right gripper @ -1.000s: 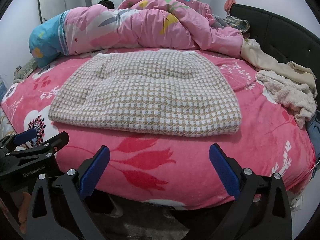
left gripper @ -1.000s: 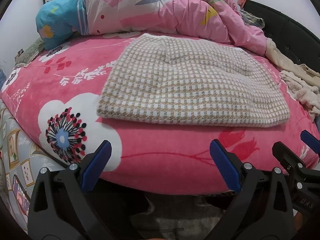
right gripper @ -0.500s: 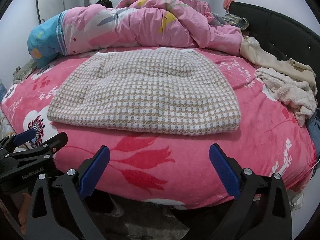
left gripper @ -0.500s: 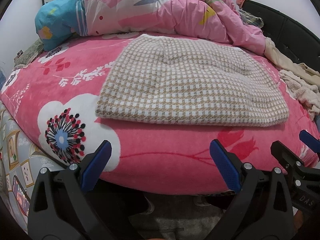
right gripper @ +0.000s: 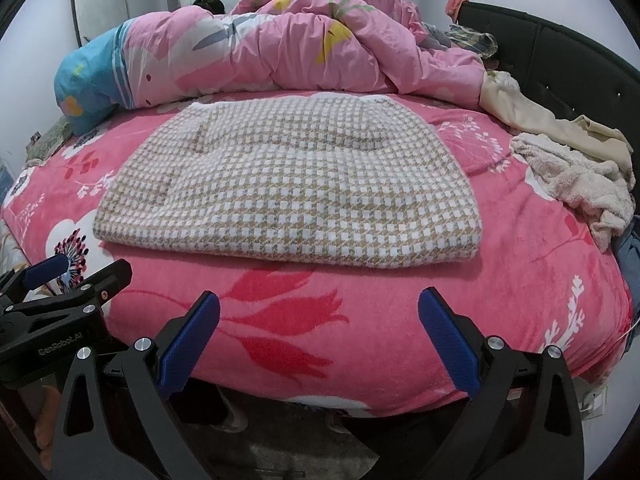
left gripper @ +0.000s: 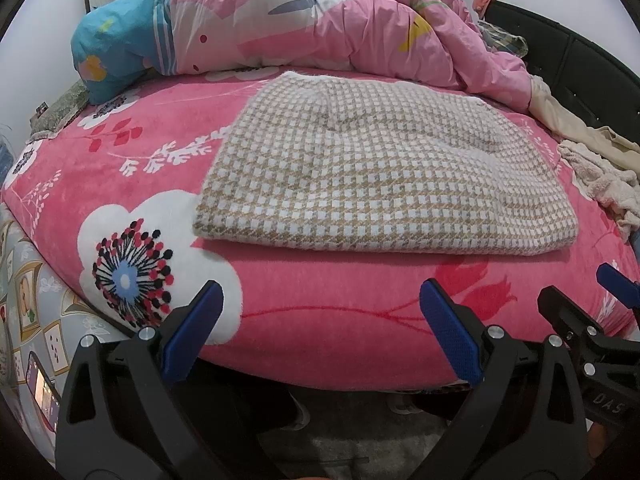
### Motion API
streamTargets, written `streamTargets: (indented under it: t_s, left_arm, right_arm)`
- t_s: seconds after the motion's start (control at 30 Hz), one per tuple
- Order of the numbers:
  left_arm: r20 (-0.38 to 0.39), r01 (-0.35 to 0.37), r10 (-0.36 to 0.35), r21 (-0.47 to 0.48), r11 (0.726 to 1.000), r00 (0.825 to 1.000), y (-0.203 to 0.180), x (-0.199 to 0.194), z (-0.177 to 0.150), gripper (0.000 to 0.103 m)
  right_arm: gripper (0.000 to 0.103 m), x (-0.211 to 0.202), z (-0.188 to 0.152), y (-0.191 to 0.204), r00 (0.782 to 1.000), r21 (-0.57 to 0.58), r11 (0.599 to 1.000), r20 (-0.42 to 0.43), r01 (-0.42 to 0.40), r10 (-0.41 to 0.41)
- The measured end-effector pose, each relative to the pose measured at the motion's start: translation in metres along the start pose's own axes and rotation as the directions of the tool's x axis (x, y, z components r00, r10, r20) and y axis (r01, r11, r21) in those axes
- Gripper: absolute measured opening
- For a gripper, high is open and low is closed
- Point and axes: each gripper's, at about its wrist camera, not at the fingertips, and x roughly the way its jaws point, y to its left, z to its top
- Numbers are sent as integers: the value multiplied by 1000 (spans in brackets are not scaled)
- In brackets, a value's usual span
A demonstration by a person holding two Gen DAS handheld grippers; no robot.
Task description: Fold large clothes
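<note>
A beige-and-white houndstooth knit garment [left gripper: 380,168] [right gripper: 292,188] lies folded flat into a rough rectangle in the middle of the pink flowered bedspread [left gripper: 320,300] [right gripper: 360,312]. My left gripper [left gripper: 322,332] hangs open off the near edge of the bed, a short way in front of the garment's near edge, with nothing between its blue pads. Beside it my right gripper [right gripper: 320,332] is open too, empty, level with the bed's front edge. Each gripper shows at the side of the other's view.
A bunched pink and blue duvet [left gripper: 300,28] [right gripper: 280,48] fills the back of the bed. Cream and fluffy clothes [right gripper: 572,168] [left gripper: 600,176] are heaped at the right by the dark headboard [right gripper: 560,64]. Dark floor lies below the bed edge.
Both views have shifted only slightly; the garment and the open grippers stay as they were.
</note>
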Motion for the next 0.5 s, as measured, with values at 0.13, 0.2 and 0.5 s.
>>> streamTargets:
  t_s: [0.13,0.2,0.5]
  left_arm:
    - [2,-2,2,-1,1000,1000,-1,0,-1,95]
    - [2,1,-1,1,1000,1000,0,-1,0,95]
    - [2,1,-1,1,1000,1000,1,-1,0,95]
  right_arm:
    - [97,0,-1,1,1000,2,1000,0,0,0]
    - [97,0,-1,1,1000,2,1000,0,1,-1]
    - [97,0,0,1,1000,1,1000,-1,1,-1]
